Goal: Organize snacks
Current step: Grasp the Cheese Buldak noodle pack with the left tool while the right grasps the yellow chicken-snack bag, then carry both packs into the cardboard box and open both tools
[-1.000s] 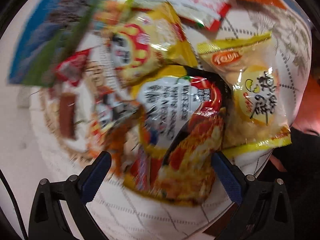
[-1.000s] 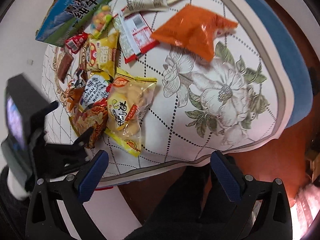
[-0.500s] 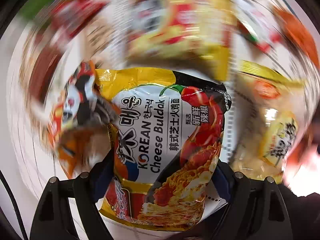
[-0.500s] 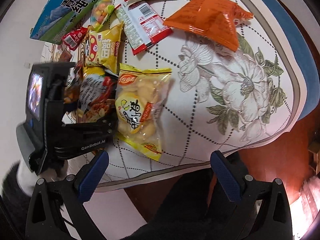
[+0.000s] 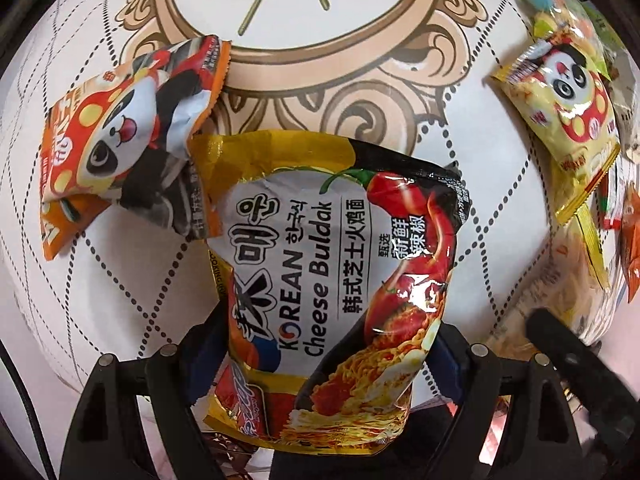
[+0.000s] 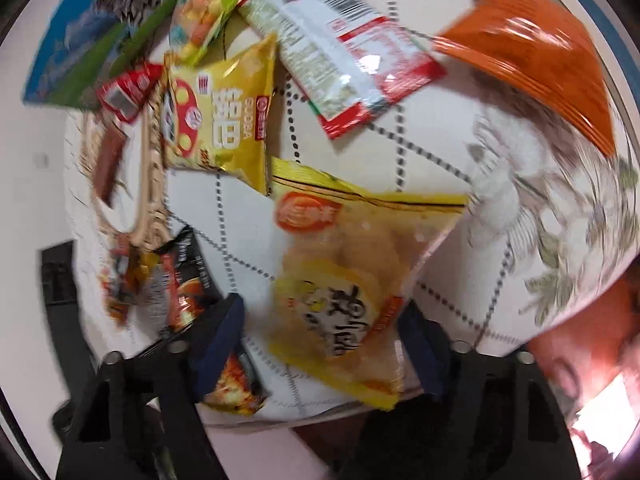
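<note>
Both tongs dropped onto packets. Left tongs (image 5: 326,344) squeeze noodle packet (image 5: 332,280), frame middle, reading "KOREAN Cheese Buldak", shiny yellow-black. Right tongs (image 6: 320,344) closing around yellow chip bag (image 6: 352,276), lower middle, on counter (image 6: 460,184).

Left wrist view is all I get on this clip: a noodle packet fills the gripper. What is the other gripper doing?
Observer: The right gripper straddles a yellow snack bag, jaws closing around it; whether the pads press it yet is unclear.
Reviewer: Anything beyond that bag I cannot see?
Observer: Yes, a red-and-white sachet lies face down, barcode up, farther along the tablecloth.
Reviewer: Does the cloth have more print than my tan scrollwork?
Observer: A large pale flower with green leaves is printed near the cloth's edge, past an orange bag.
</note>
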